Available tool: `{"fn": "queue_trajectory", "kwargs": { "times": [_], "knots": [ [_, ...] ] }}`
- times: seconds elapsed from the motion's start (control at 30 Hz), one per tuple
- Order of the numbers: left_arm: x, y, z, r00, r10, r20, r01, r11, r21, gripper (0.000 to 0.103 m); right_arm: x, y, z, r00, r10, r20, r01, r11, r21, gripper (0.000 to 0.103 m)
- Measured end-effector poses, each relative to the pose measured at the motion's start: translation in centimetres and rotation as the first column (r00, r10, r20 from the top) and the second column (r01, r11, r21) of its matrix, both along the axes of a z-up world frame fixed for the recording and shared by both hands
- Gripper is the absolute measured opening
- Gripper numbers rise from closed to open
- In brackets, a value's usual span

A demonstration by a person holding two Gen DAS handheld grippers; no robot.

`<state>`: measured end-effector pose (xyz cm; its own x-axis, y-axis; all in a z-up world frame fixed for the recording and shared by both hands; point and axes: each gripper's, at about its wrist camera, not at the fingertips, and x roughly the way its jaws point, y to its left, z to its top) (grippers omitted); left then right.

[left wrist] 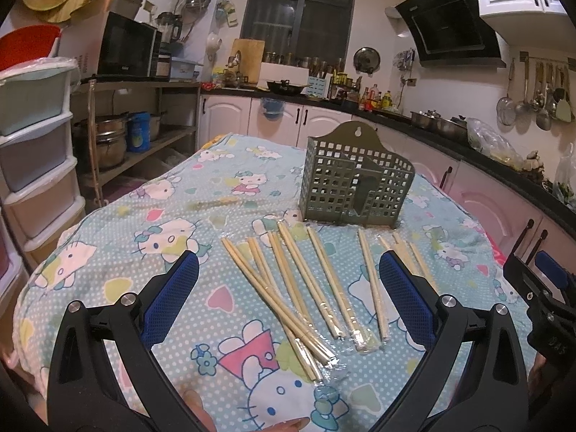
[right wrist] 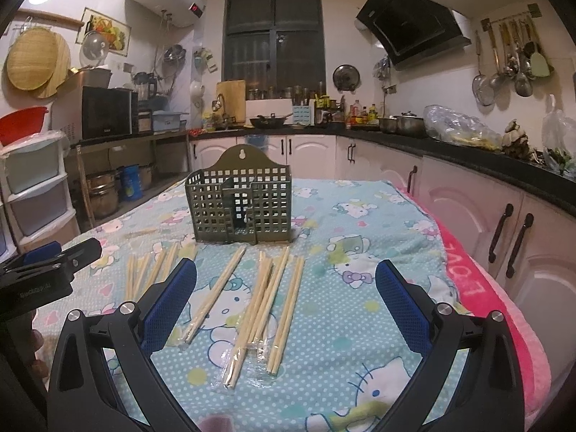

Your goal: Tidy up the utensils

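Observation:
Several pairs of wooden chopsticks in clear wrappers (left wrist: pixel 302 288) lie side by side on a blue cartoon-cat tablecloth (left wrist: pixel 144 252), in front of an olive-green perforated utensil holder (left wrist: pixel 354 183) that stands upright and looks empty. The chopsticks (right wrist: pixel 259 298) and the holder (right wrist: pixel 239 205) also show in the right wrist view. My left gripper (left wrist: pixel 288 270) is open and empty, held above the near ends of the chopsticks. My right gripper (right wrist: pixel 286 277) is open and empty, also over the chopsticks. The right gripper shows at the right edge of the left wrist view (left wrist: pixel 540 280).
A pink towel (right wrist: pixel 478 288) lines the table's right edge, beside white cabinets (right wrist: pixel 504 216). A plastic drawer tower (left wrist: pixel 32 144) and a shelf with pots (left wrist: pixel 118 136) stand to the left. The kitchen counter (right wrist: pixel 288 127) runs along the back.

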<state>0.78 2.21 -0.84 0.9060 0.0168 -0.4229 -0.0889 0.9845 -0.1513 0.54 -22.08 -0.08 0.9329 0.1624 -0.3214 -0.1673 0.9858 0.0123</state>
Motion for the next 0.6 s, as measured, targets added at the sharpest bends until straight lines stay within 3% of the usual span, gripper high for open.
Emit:
{"fn": "queue_trajectory", "kwargs": {
  "times": [0.6],
  "knots": [
    [3.4,5.3,-1.0,0.988,0.037,-0.151,-0.055,0.991,-0.118,0.092,6.0,3.1,-0.2,0.972,0.131,-0.196,-0.145,0.988,-0.060,0.097]
  ]
}}
